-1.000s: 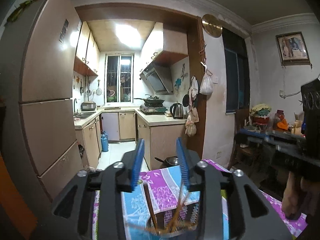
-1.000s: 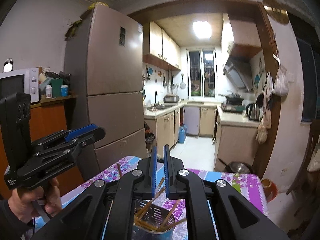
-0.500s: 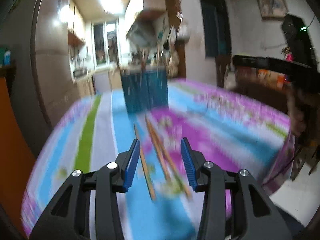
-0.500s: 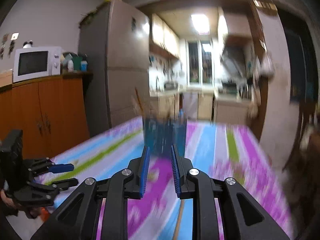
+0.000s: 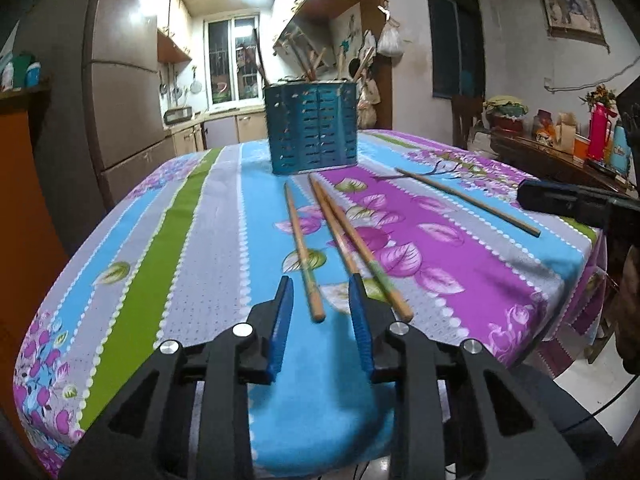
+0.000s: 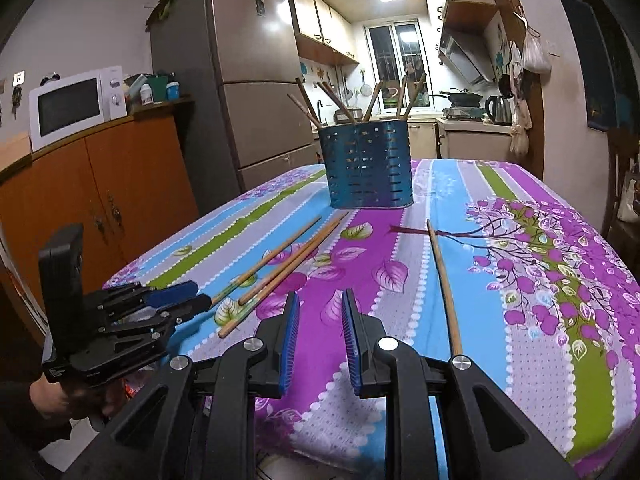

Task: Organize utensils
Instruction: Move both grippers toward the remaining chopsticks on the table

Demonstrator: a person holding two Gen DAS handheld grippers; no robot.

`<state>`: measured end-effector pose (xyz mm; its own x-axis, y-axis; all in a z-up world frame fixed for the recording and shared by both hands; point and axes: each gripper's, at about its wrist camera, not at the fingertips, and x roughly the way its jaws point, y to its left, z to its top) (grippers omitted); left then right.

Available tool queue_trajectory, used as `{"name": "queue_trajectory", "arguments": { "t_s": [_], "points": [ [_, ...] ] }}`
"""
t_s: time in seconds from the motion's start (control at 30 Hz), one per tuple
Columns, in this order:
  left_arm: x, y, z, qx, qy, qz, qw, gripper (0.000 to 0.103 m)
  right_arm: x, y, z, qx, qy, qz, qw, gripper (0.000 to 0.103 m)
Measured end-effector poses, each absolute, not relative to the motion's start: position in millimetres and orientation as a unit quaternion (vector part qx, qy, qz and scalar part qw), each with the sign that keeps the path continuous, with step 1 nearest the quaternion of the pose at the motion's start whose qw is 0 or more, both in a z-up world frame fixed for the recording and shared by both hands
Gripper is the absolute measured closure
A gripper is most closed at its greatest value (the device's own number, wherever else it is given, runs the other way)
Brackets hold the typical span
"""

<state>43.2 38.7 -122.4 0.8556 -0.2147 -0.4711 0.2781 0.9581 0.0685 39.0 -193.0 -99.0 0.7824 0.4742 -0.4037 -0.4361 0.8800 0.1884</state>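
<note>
- on the table [image 5: 208,216], both grippers had dropped from above the holder [image 5: 314,128] to the loose chopsticks [image 5: 340,232].
- left gripper [image 5: 320,312] was closing around one chopstick's end, not yet pinching; right gripper [image 6: 318,320] was part open, empty.

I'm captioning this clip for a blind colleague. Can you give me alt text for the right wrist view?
Four wooden chopsticks lie loose on a floral striped tablecloth: three to the left, one alone to the right. The right hand-held gripper is open and empty between them; the left hand-held gripper is closing beside the three. Behind stands a blue perforated holder with more chopsticks.
</note>
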Motion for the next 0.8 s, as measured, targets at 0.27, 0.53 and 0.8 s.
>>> {"name": "queue_trajectory", "arguments": {
  "t_s": [0.27, 0.53, 0.8],
  "points": [
    [53.8, 21.6, -119.9, 0.095, 0.235, -0.134, 0.958, 0.086, 44.6, -195.3, -101.6, 0.048, 0.231, 0.234, 0.943, 0.08],
    [62.5, 12.4, -130.9, 0.104, 0.261, -0.141, 0.949, 0.087, 50.4, -205.4, -101.3, 0.055, 0.233, 0.226, 0.944, 0.08],
    [67.7, 8.9, -130.3, 0.103, 0.264, -0.131, 0.95, 0.087, 51.0, -210.7, -96.2, 0.061, 0.227, 0.225, 0.946, 0.08]
  ]
}}
